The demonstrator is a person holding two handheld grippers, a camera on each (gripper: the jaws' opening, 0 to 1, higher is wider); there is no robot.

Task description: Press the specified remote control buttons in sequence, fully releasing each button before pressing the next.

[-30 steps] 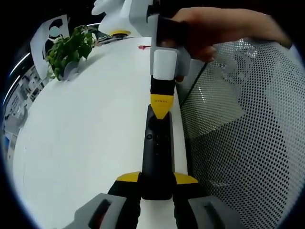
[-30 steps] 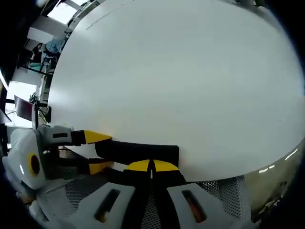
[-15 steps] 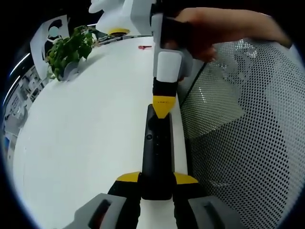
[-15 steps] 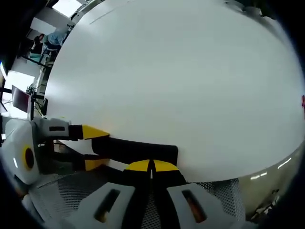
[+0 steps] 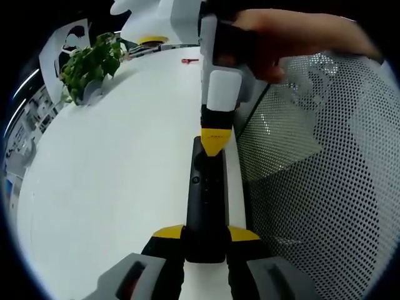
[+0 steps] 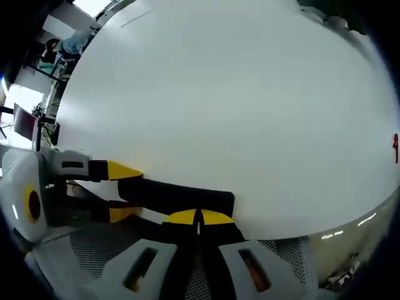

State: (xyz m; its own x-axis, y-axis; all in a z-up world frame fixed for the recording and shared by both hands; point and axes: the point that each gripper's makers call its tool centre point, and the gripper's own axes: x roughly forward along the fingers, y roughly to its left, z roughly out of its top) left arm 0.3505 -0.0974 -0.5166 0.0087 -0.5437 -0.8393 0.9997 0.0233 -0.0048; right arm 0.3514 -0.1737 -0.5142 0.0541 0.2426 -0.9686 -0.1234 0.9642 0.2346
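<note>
Left gripper (image 5: 205, 234): jaws clamped on the near end of the black remote (image 5: 206, 200), bottom centre of the left gripper view. Remote runs straight up frame along the right edge of the white table (image 5: 125, 162).

Right gripper (image 5: 214, 142) drops in from the top of that view, yellow tips pressed together, touching the remote's far end. In the right gripper view the same closed tips (image 6: 199, 217) sit bottom centre on the remote (image 6: 175, 194); left gripper (image 6: 119, 187) grips it at lower left.

A hand (image 5: 281, 40) holds it at top. Black mesh (image 5: 319, 181) fills the right side. Potted plant (image 5: 87, 65) upper left, small red object (image 5: 189, 61) top centre.
</note>
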